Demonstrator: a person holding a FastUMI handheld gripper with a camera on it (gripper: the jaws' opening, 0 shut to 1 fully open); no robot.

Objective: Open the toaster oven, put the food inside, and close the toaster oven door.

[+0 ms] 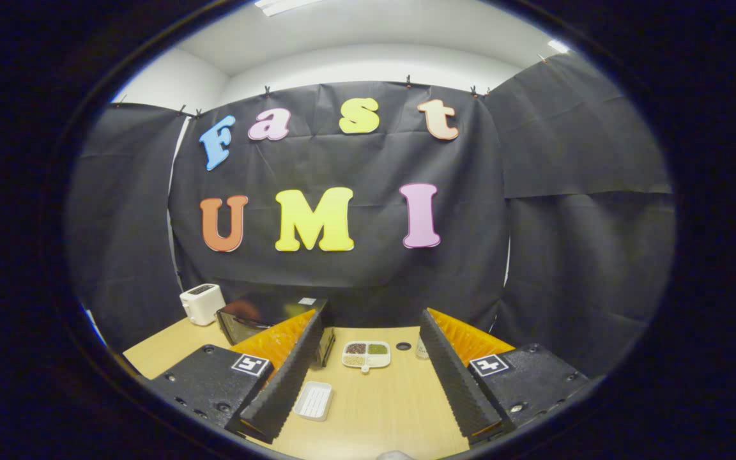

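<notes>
The gripper (368,377) hangs above the wooden table (381,409) with its fingers spread wide, holding nothing. The toaster oven (259,316) sits beyond the left finger, door shut (its glass front is partly hidden by that finger). A white toaster (202,303) stands just left of it. Between the fingers lie a small white tray (314,400) and, farther off, a divided dish of food (366,355).

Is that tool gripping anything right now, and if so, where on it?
Nothing is held. The tool is open, its fingers spread wide above the table, with a white tray lying between them.
</notes>
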